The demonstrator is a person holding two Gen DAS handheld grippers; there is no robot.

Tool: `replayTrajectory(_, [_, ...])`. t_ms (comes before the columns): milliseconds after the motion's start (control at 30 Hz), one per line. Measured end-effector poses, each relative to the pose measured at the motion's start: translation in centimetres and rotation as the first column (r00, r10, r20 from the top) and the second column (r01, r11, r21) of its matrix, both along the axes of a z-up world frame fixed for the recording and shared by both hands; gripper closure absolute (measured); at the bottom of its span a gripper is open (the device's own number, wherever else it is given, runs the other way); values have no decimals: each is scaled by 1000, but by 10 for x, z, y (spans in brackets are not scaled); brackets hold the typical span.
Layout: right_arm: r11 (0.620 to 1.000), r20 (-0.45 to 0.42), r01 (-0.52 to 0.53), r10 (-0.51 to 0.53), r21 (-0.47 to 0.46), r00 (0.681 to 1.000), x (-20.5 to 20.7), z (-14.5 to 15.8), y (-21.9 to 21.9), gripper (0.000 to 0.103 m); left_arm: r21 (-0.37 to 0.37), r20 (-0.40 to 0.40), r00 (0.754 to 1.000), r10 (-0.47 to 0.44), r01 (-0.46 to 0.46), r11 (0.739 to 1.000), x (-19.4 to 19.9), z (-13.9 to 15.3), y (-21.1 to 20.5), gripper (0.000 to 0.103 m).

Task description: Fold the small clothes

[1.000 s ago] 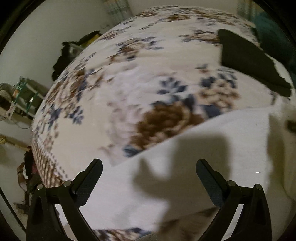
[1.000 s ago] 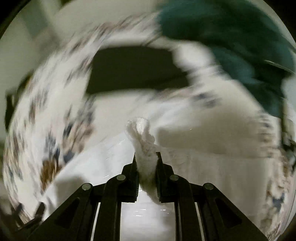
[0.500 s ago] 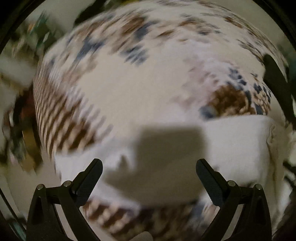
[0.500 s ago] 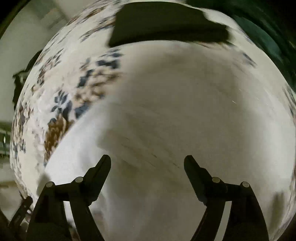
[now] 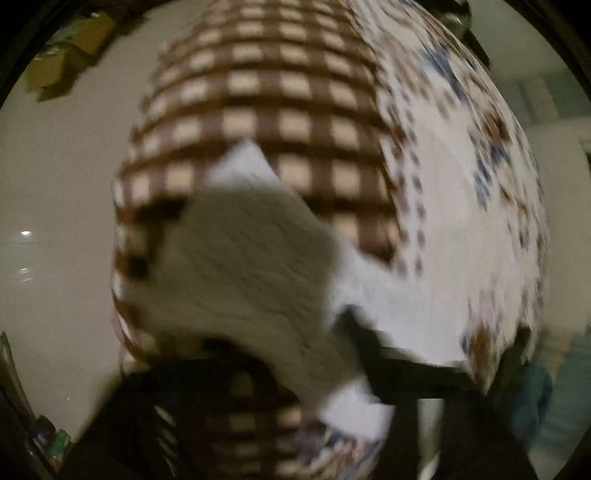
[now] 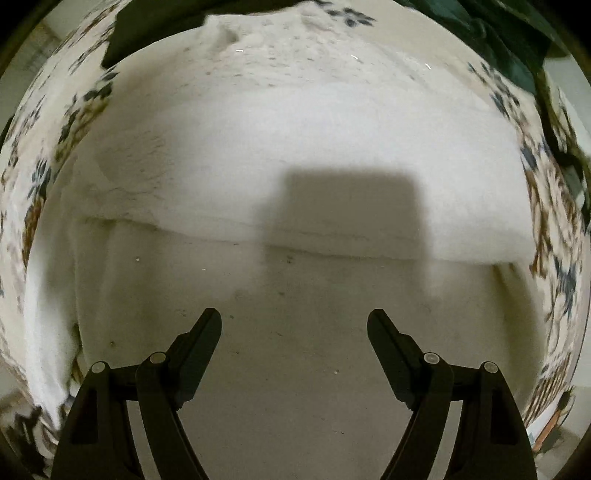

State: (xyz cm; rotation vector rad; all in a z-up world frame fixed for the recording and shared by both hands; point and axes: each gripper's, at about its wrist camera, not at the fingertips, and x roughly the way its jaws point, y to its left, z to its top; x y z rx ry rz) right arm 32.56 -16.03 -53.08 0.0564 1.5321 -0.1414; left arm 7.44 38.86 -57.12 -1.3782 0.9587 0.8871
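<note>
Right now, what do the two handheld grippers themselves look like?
The right gripper is matte black plastic: two tapered, angled fingers on linkage arms with silver round pivot pins. No cables, markings or sleeves show. The left gripper's view is motion-blurred; only dark shapes appear.

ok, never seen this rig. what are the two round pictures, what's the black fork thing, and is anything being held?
There is no robot here. A person holds one two-finger gripper in each hand, and each gripper carries a fisheye camera looking along its fingers, so the pictures come out round.

The right-hand view is sharp. The black fork is the right gripper, jaws wide apart, holding nothing. Under it lies a white garment with one fold across it, on a flowered bedspread. A dark cloth lies beyond it.

The left-hand view is smeared by motion. It shows a white cloth close to the lens and the bedspread's checked border. The left gripper's fingers cannot be made out, so whether it holds that cloth cannot be told.
</note>
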Motion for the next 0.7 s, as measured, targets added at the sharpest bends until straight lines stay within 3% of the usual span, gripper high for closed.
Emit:
replayTrajectory(67, [997,-7,-25,24,-71,1000,0,-2,6,20,71,7,999,45,-45,996,-2,14,5,93])
replayTrajectory(133, [985,-31,-66,62,-160,998,2,-8,13,20,176,-9,1000,-9,10,984,10,40,1,94])
replayTrajectory(200, [980,-37,-90,85,-177,996,6,-12,19,20,264,-43,994,-96,104,959,26,63,-7,94])
replayTrajectory(267, [981,-18,-86,84,-173,996,9,-15,22,11,355,-84,975,-204,221,908,49,90,-20,94])
replayTrajectory(367, [992,-3,-47,47,-121,999,27,-20,22,10,490,-135,914,-382,397,776,88,125,-49,95])
replayTrajectory(400, [994,2,-28,28,-102,1000,32,-19,14,10,543,-169,873,-458,471,696,112,142,-72,95])
replayTrajectory(467, [998,16,25,-24,-59,1000,29,-16,-12,10,603,-198,798,-569,557,571,146,162,-110,95])
replayTrajectory(500, [998,18,44,-44,-45,999,32,-13,-21,10,631,-218,742,-634,602,489,174,172,-141,95])
replayTrajectory(533, [997,21,70,-69,-30,997,30,-11,-36,10,647,-216,702,-678,623,439,191,179,-164,95])
replayTrajectory(567, [995,24,103,-103,-14,994,27,-6,-55,10,664,-200,643,-739,644,380,214,186,-198,95])
replayTrajectory(600, [991,27,133,-133,2,991,24,-2,-74,10,668,-199,602,-774,661,342,229,188,-219,95])
replayTrajectory(633, [987,30,159,-159,13,987,19,2,-92,10,671,-194,524,-830,688,277,251,190,-259,95])
replayTrajectory(667, [982,33,186,-186,19,982,14,6,-114,10,671,-169,446,-879,705,229,270,191,-301,95])
replayTrajectory(700, [978,37,209,-210,26,977,9,9,-134,10,666,-157,397,-904,719,200,282,189,-326,94])
